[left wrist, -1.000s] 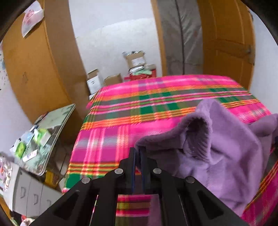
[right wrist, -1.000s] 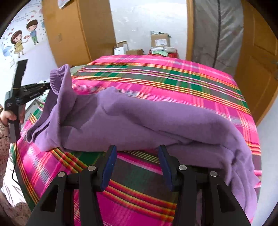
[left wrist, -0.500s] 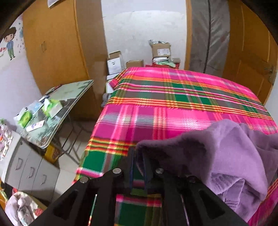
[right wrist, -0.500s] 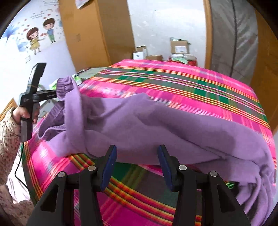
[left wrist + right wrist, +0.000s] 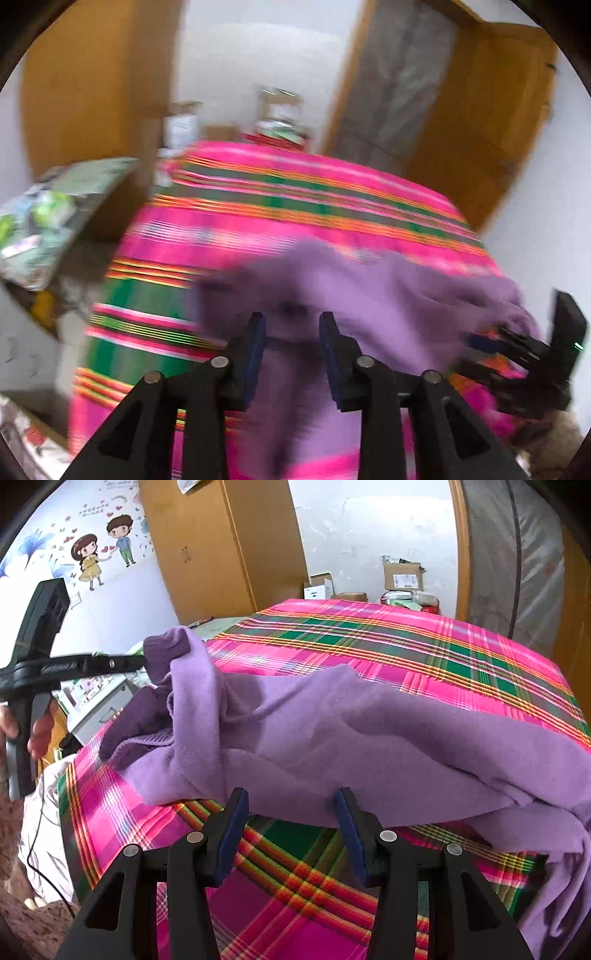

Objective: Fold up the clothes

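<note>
Left wrist view is blurred: the left gripper (image 5: 291,332) has just been opening its jaws, with purple sweater (image 5: 388,295) cloth between them but not pinched. The right gripper (image 5: 290,812) stands open, the sweater hem just ahead of its jaws. I would release fully, then flatten the heap on the plaid bedspread (image 5: 424,653); wardrobe (image 5: 221,546) behind.

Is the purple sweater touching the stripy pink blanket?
Touching. The right wrist view shows the purple sweater lying draped right on the pink blanket.

Sweater (image 5: 332,731) lies on bed (image 5: 406,646), boxes (image 5: 400,576) behind
</note>
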Action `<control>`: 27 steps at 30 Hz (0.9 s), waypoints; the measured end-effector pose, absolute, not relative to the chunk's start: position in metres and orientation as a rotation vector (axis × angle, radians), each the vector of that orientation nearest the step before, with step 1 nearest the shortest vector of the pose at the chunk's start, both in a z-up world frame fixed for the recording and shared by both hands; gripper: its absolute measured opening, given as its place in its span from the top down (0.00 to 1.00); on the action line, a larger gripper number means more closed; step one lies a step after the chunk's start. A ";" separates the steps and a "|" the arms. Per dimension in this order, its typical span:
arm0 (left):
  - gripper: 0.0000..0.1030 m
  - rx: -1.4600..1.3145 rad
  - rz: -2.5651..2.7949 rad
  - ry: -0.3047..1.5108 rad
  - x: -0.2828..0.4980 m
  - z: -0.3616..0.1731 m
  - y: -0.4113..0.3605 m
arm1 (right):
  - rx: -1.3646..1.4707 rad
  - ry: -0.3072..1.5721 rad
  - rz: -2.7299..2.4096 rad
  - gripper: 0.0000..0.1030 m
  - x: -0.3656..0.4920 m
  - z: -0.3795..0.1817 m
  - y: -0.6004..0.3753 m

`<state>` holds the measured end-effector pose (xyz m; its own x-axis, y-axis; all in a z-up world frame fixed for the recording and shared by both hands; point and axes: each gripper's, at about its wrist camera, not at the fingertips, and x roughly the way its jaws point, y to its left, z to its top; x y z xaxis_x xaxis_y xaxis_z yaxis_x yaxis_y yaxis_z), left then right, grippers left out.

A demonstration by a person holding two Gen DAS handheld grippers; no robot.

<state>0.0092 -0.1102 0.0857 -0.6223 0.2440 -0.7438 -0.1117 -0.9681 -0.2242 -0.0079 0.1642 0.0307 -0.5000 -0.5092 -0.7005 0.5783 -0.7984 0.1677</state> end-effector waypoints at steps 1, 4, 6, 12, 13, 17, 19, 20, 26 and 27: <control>0.70 -1.262 2.615 -0.229 0.009 0.084 -0.099 | 1.022 0.112 -2.281 0.50 -0.007 0.031 0.166; 0.69 -1.306 2.567 -0.240 0.009 0.083 -0.074 | 1.019 0.107 -2.299 0.50 -0.003 0.033 0.172; 0.65 -1.288 2.532 -0.240 0.009 0.084 -0.064 | 1.018 0.099 -2.304 0.50 -0.002 0.033 0.178; 0.64 -1.447 2.413 -0.376 -0.007 0.056 -0.058 | 1.028 0.069 -2.321 0.50 0.000 0.029 0.192; 0.64 -1.487 2.382 -0.418 -0.010 0.050 -0.057 | 1.027 0.064 -2.324 0.50 0.000 0.028 0.194; 0.64 -1.533 2.299 -0.554 -0.021 0.034 -0.059 | 1.034 0.051 -2.324 0.50 -0.003 0.026 0.198; 0.64 -1.572 2.306 -0.597 -0.026 0.028 -0.060 | 1.035 0.053 -2.322 0.50 -0.003 0.025 0.199; 0.64 -1.580 2.308 -0.620 -0.027 0.027 -0.060 | 1.036 0.054 -2.321 0.50 -0.004 0.025 0.199; 0.87 -1.528 2.308 -0.740 -0.029 0.029 -0.069 | 1.068 0.042 -2.316 0.50 -0.008 0.018 0.204; 0.90 -1.508 2.313 -0.748 -0.028 0.032 -0.069 | 1.070 0.039 -2.314 0.50 -0.009 0.018 0.205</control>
